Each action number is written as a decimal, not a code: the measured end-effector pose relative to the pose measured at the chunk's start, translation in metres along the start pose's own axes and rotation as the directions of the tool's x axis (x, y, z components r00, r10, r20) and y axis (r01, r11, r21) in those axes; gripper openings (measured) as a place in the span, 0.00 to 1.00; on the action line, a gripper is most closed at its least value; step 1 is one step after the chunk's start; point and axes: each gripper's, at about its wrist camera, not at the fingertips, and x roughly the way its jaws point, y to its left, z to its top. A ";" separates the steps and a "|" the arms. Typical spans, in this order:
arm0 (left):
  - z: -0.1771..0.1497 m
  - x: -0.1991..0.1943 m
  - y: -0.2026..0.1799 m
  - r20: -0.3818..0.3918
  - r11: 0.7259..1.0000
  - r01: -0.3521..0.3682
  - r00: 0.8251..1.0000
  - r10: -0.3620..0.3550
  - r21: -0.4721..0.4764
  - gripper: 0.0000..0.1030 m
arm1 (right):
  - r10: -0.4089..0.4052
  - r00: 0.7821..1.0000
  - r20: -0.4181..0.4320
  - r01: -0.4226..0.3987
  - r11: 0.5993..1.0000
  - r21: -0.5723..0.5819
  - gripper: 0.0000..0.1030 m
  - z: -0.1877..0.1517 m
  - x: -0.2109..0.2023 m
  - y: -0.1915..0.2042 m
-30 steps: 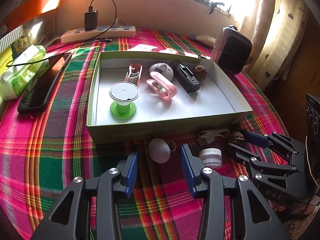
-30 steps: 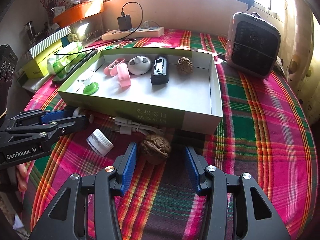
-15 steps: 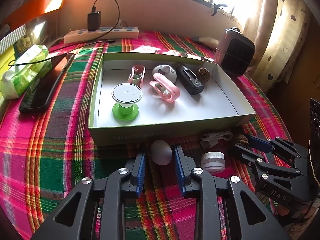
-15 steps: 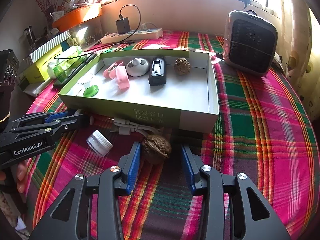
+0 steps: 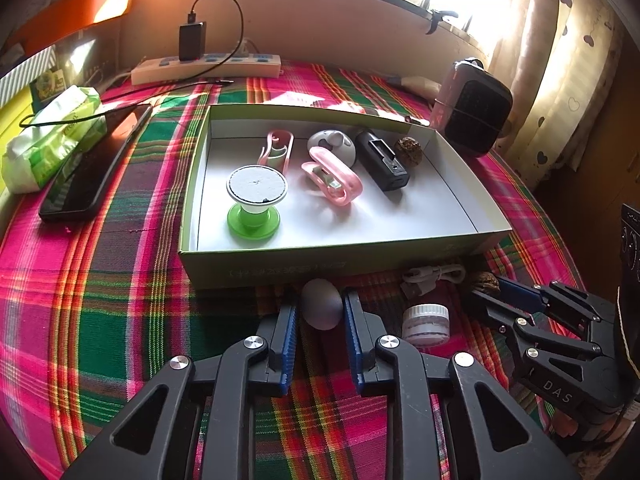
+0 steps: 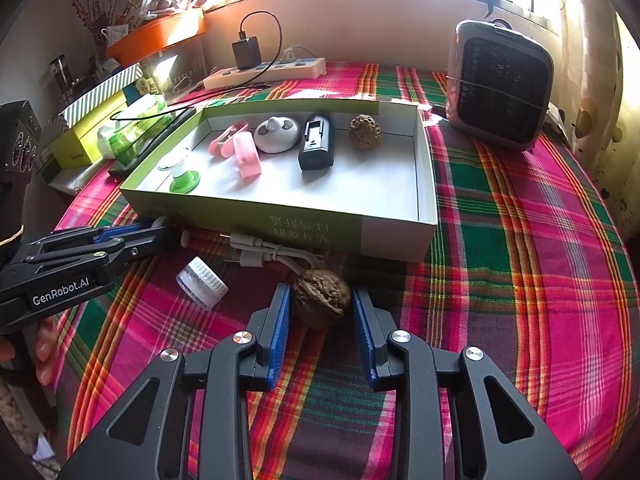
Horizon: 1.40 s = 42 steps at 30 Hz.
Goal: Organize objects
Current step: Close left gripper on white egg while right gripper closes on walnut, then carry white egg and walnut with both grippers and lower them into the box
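A green-sided box (image 5: 340, 270) (image 6: 280, 226) holds a green spool (image 5: 256, 200), pink clips (image 5: 332, 178), a white gadget, a black device (image 5: 382, 158) and a walnut (image 5: 408, 146). My left gripper (image 5: 320, 312) has its jaws closed against a white egg-shaped object (image 5: 322, 308) on the cloth in front of the box. My right gripper (image 6: 320, 308) has its jaws around a brown walnut (image 6: 320, 298), the left pad touching, a small gap on the right. A white jar (image 6: 202, 282) (image 5: 426, 320) and a white cable (image 6: 264, 252) lie between the grippers.
A plaid cloth (image 6: 520, 240) covers the table. A dark heater (image 6: 500, 84) stands at the back right. A power strip (image 5: 208, 68), a black phone (image 5: 92, 168) and a tissue pack (image 5: 48, 136) lie at the left and back.
Both grippers' jaws have narrowed. The left has shut on the white egg-shaped object. The right has closed in around the walnut. Both views moved slightly forward.
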 end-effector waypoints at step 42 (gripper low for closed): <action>0.027 -0.022 -0.015 0.071 0.999 0.030 0.997 -0.032 0.027 0.19 | -0.007 0.995 0.096 0.007 1.000 0.005 0.31 0.031 -0.027 -0.011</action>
